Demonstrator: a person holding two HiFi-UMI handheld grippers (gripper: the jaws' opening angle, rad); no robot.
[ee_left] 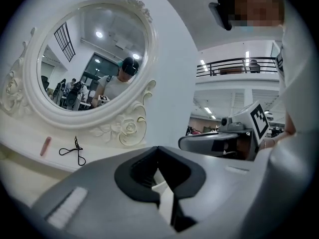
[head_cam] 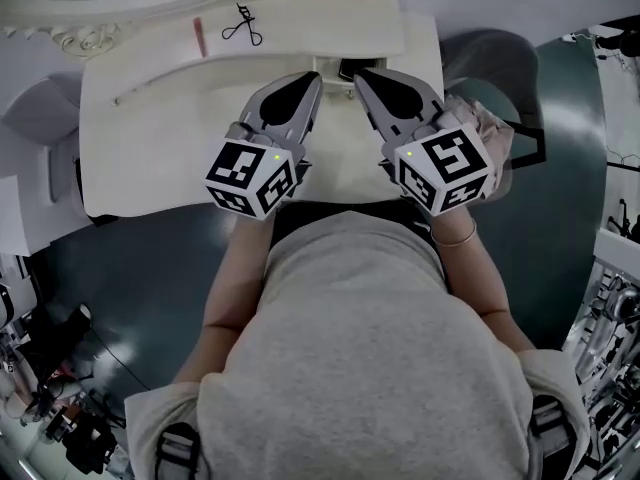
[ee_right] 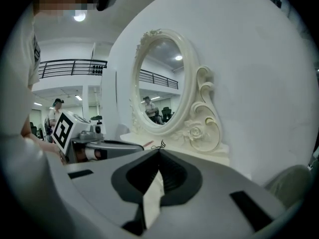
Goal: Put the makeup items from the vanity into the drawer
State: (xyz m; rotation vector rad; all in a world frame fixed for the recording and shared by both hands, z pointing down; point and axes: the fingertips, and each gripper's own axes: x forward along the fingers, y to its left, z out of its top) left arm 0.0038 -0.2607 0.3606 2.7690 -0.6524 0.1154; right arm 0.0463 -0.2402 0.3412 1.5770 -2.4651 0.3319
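On the raised back shelf of the white vanity (head_cam: 150, 118) lie a thin pink makeup stick (head_cam: 200, 36) and a black eyelash curler (head_cam: 243, 26). The left gripper view shows the same pink stick (ee_left: 46, 146) and curler (ee_left: 75, 152) below the mirror. My left gripper (head_cam: 317, 78) and right gripper (head_cam: 360, 74) hover side by side over the middle of the tabletop, right of the two items and apart from them. Both are shut with nothing in them. A small dark opening (head_cam: 349, 68) lies just beyond the tips; I cannot tell what it is.
An oval mirror with an ornate white frame (ee_left: 127, 126) stands at the back of the vanity against a white wall. A grey rounded seat (head_cam: 490, 68) stands to the vanity's right. The person's body fills the near side, and equipment lies on the floor at both lower corners.
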